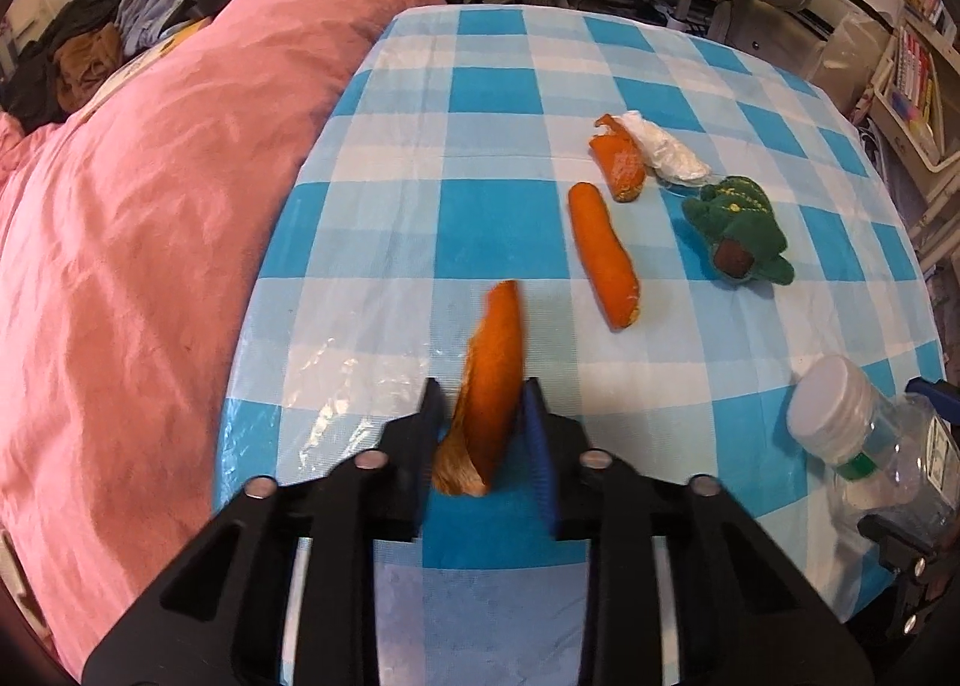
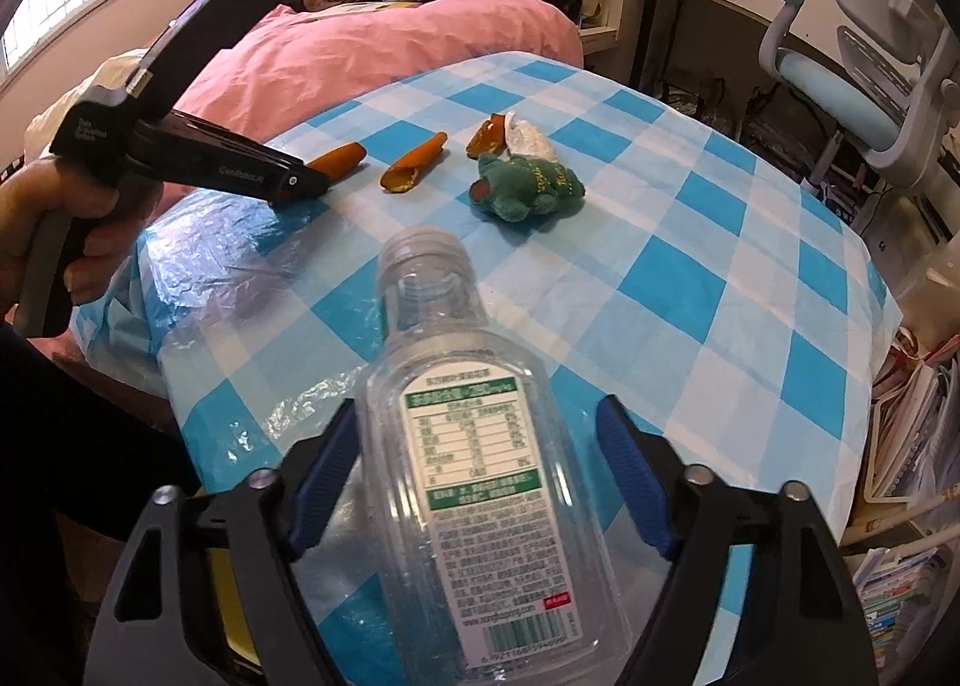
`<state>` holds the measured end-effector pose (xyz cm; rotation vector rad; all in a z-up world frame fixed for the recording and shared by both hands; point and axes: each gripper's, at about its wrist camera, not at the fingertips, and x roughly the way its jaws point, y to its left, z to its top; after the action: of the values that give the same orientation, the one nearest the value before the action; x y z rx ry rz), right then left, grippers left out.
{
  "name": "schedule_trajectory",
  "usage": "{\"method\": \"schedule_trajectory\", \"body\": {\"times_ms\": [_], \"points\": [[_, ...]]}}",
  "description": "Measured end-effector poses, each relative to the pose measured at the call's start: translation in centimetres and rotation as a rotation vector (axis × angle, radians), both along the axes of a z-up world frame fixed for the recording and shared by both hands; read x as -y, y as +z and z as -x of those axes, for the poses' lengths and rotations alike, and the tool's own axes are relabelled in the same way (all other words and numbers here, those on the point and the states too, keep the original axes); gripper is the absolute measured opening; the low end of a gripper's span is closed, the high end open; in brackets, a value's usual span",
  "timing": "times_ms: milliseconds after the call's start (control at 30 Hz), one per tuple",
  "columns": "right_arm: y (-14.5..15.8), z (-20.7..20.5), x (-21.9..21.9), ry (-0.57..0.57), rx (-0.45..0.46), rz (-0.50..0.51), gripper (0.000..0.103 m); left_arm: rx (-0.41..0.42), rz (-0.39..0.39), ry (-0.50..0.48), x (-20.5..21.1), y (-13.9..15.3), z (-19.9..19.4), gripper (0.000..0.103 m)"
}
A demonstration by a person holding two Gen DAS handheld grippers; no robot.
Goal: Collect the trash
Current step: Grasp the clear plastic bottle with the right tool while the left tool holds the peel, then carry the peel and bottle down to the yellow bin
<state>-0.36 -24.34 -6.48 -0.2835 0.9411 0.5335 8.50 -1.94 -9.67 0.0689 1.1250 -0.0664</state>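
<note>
Collecting is well under way, and both hands are busy at the near edge of the tabletop, which wears a blue-and-white checked plastic cloth.

On the left, the left gripper has its fingers drawn narrow on an orange peel strip. The strip stands up between the pads, orange outside and pale pith at its lower end, and it looks pinched and raised off the cloth — though the blur makes that a judgement. The next move for this hand is to carry the strip to wherever the trash goes. No bin shows in either view, so I cannot say which way.

Further in, toward the middle of the tabletop, a second peel strip lies flat, curled lengthwise. Beyond it, toward the far right corner, a third peel piece touches a crumpled white tissue. Just beside those sits a small green plush toy — probably not trash, so it is best left alone.

On the right, the right gripper has its fingers set fairly wide around a clear empty plastic bottle, label up and neck pointing away. The left pad seems to touch the bottle's side, while the right pad shows a gap. So the grip looks loose, and this hand needs a firmer squeeze before any carry. In the left wrist view the bottle wears a white cap.
</note>
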Motion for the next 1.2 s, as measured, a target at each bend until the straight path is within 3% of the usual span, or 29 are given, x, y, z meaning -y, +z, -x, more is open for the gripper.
{"method": "schedule_trajectory", "body": {"times_ms": [133,667,1200], "points": [[0.0,0.0,0.1,-0.005,-0.006,-0.005,0.055,0.02,0.005,-0.002,0.2,0.4,0.3,0.017],[1.4,-0.1,0.4,-0.019,0.027,-0.123,0.055,0.189,0.03,-0.031,1.3,4.5,1.5,0.017],[2.0,0.2,0.0,-0.002,0.016,-0.204,0.055,0.241,0.02,-0.051,1.8,5.5,2.4,0.017]]}}
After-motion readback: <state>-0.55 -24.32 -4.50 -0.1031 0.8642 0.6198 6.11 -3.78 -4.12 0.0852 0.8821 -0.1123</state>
